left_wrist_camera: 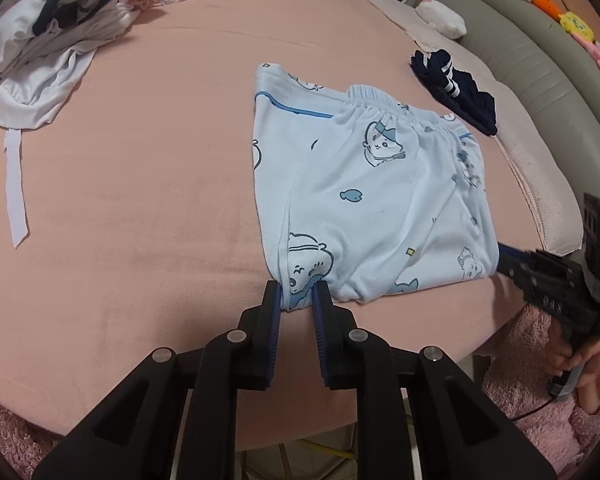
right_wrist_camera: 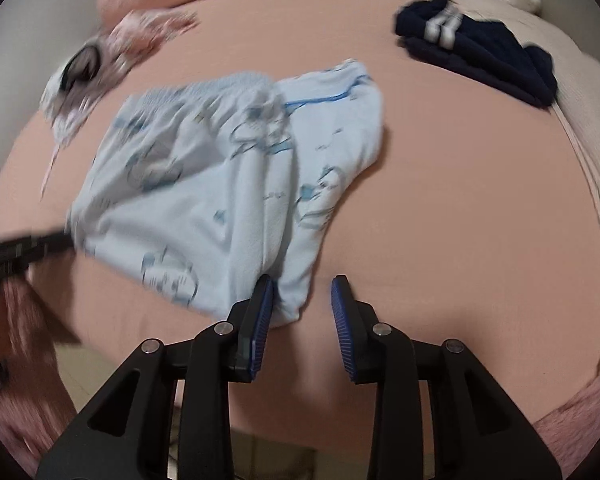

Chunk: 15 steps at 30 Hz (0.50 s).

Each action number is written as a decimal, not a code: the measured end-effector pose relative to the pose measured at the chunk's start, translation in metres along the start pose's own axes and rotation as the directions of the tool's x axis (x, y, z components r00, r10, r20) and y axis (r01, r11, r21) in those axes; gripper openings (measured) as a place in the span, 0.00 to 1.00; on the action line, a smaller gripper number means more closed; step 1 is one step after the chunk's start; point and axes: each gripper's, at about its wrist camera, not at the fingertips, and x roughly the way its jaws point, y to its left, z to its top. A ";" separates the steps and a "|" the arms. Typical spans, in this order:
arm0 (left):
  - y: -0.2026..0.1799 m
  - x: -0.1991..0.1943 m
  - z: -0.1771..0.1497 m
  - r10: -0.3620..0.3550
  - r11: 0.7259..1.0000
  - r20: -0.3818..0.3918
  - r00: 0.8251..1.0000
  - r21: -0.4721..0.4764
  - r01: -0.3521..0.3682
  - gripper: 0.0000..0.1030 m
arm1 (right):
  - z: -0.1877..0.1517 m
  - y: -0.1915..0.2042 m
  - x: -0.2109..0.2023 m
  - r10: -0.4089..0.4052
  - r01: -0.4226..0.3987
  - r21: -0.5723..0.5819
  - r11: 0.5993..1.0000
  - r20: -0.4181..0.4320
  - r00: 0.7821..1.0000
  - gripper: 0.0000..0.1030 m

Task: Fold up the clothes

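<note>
Pale-blue printed pyjama trousers (left_wrist_camera: 364, 200) folded near bed's (left_wrist_camera: 140, 200) front edge. Left gripper (left_wrist_camera: 296, 292) pinches near corner; right gripper (right_wrist_camera: 302, 298) half-open, hem between pads, ungripped. Risk: one-sided lift skews fold.

White plush toy (left_wrist_camera: 440, 18) beside couch (left_wrist_camera: 540, 64)

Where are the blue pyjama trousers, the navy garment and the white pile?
Pyjama trousers (left_wrist_camera: 380, 200): left wrist view, middle of fabric.
Navy garment (left_wrist_camera: 456, 92): left wrist view, its middle.
White pile (left_wrist_camera: 40, 60): left wrist view, crumpled centre.
</note>
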 end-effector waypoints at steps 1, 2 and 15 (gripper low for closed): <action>0.000 0.000 0.001 -0.003 1.000 -0.001 1.000 -0.002 0.003 0.17 | -0.003 0.002 -0.002 -0.006 0.006 -0.024 1.000 -0.005 1.000 0.30; 0.001 0.001 0.001 -0.006 1.000 -0.002 1.000 -0.004 0.006 0.17 | -0.006 0.003 -0.004 -0.016 0.015 -0.041 0.999 -0.008 1.000 0.28; 0.000 -0.004 0.001 -0.018 1.000 0.018 1.000 -0.007 0.018 0.18 | -0.010 -0.016 -0.034 0.122 -0.129 0.080 0.988 0.085 0.989 0.29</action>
